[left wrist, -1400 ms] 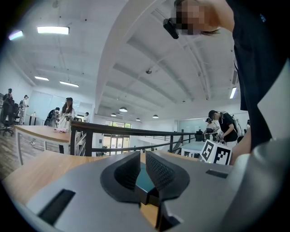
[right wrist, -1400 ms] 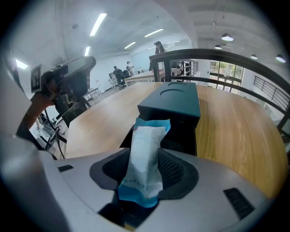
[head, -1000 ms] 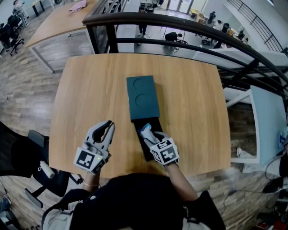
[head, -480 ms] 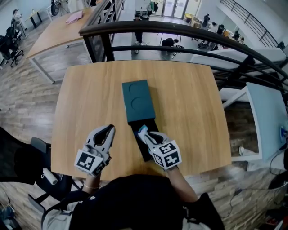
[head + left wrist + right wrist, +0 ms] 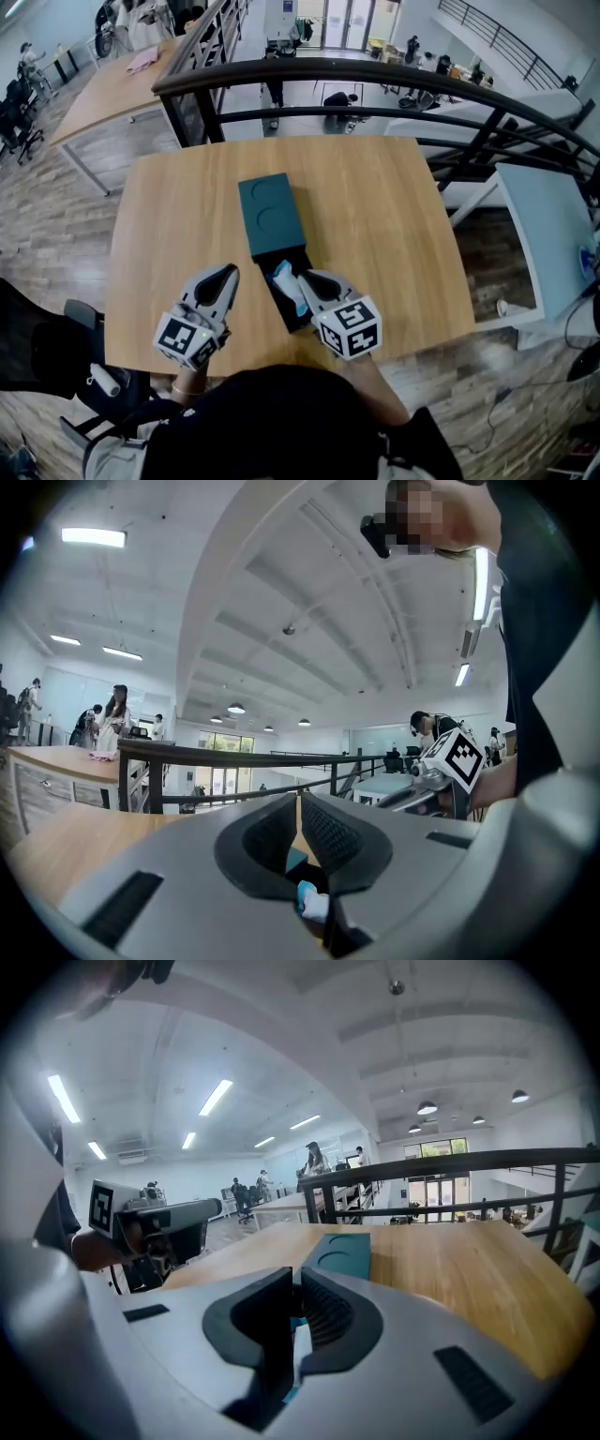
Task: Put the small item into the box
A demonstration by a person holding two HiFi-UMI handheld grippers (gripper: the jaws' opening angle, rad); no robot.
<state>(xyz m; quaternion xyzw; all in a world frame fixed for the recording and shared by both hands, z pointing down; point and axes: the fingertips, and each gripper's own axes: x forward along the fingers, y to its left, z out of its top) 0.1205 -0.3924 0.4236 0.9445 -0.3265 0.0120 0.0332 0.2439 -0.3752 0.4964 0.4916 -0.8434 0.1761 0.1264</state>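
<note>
On the wooden tabletop (image 5: 394,216), the small item (image 5: 287,281) lies in the open box (image 5: 267,216) just ahead of the right hand-held gripper (image 5: 306,279), whose jaws are closing with nothing pinched; the left hand-held gripper (image 5: 228,274) is shut and empty, so placement appears done and closing the box comes next.

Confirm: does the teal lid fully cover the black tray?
No, the teal lid is slid back, and the black tray's near part lies open.
</note>
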